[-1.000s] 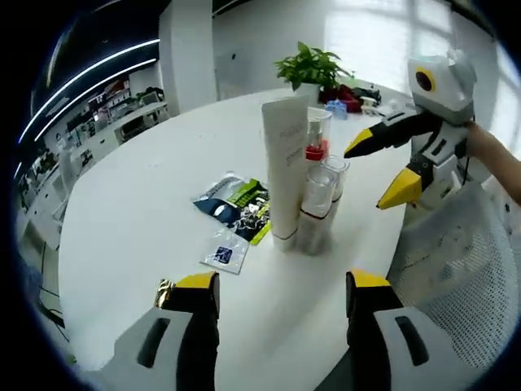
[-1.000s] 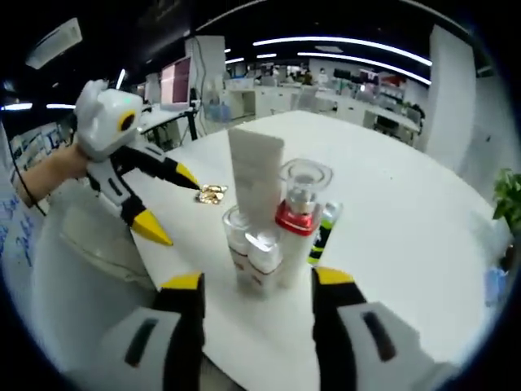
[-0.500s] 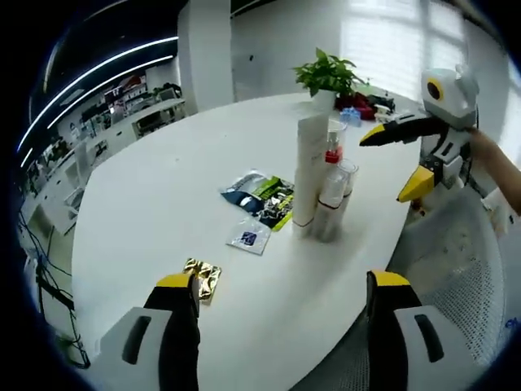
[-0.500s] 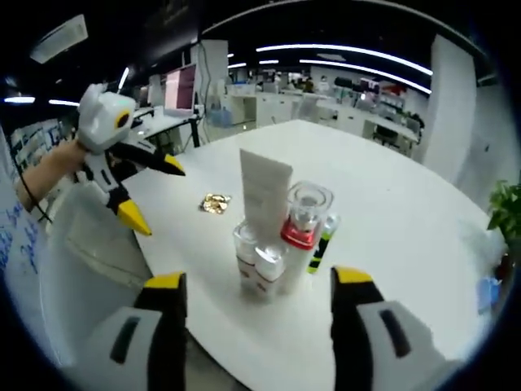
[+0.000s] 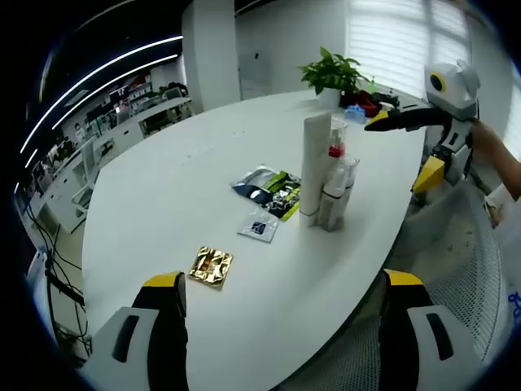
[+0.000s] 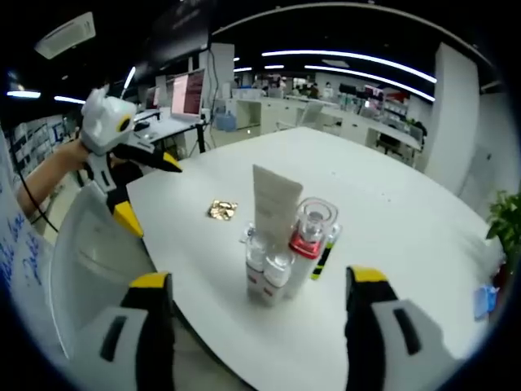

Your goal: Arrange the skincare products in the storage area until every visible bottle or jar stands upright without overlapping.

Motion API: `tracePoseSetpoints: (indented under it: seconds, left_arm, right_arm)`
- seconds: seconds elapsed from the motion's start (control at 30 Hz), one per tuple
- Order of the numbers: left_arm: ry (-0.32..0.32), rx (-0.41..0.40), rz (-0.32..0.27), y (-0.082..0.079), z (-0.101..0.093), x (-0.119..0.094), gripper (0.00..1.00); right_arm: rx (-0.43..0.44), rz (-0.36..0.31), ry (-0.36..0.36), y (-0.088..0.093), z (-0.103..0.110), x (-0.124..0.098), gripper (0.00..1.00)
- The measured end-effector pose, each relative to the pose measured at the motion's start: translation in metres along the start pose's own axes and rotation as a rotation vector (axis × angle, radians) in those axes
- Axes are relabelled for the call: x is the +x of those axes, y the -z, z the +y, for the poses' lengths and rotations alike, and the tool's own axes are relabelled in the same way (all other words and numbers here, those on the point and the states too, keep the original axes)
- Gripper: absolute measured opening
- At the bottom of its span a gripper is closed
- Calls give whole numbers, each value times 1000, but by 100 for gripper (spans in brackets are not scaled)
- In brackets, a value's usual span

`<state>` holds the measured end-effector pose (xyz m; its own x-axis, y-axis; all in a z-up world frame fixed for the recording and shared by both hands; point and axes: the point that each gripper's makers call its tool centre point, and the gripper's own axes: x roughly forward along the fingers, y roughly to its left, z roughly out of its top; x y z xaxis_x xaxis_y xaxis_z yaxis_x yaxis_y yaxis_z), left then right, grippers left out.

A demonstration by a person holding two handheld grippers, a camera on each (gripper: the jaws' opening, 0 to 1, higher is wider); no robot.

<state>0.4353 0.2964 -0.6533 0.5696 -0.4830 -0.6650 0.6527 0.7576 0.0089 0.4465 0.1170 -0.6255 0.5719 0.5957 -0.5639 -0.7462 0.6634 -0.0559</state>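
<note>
Both of my grippers are spread wide and hold nothing. Looking along the left gripper (image 5: 285, 292), I see its yellow-tipped jaws far apart above the near edge of the round white table (image 5: 163, 195), touching no object. From the right gripper (image 6: 254, 287) the jaws stand equally wide, hovering off the table rim with nothing between them.

On the table stands a tight cluster of skincare products, all upright: a tall white squeeze tube (image 5: 314, 167), a clear pump bottle with a red collar (image 6: 308, 240), and two small clear bottles with white caps (image 6: 269, 273) pressed against them. I cannot tell whether any of them lean on each other.

Flat on the table just beside the cluster lie a dark blue and green sachet pile (image 5: 270, 186) and a small white sachet (image 5: 259, 227). A gold foil sachet (image 5: 212, 265) lies apart, nearer my left gripper. A green potted plant (image 5: 332, 72) stands at the far edge.
</note>
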Motion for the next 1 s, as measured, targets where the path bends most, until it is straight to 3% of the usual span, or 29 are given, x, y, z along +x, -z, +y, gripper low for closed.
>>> tracePoseSetpoints:
  seconds: [0.2,0.47,0.73,0.83,1.0]
  left_arm:
    - [9,15,8,1,-1,-6,97]
    - [70,10,-16,-3,-2,-9,97]
    - [124,24,7,4,-2,-4,97]
    - [151,63,-11,-3,2,0,97]
    - [225,153,9,-11,2,13,94]
  right_arm:
    - [-3,-16,1,-4,3,-3,99]
    - [-5,-5,10,-3,5,-2,100]
    - [37,31,21,2,8,1,100]
    - [53,32,42,-1,7,1,100]
    - [77,50,63,-4,6,4,100]
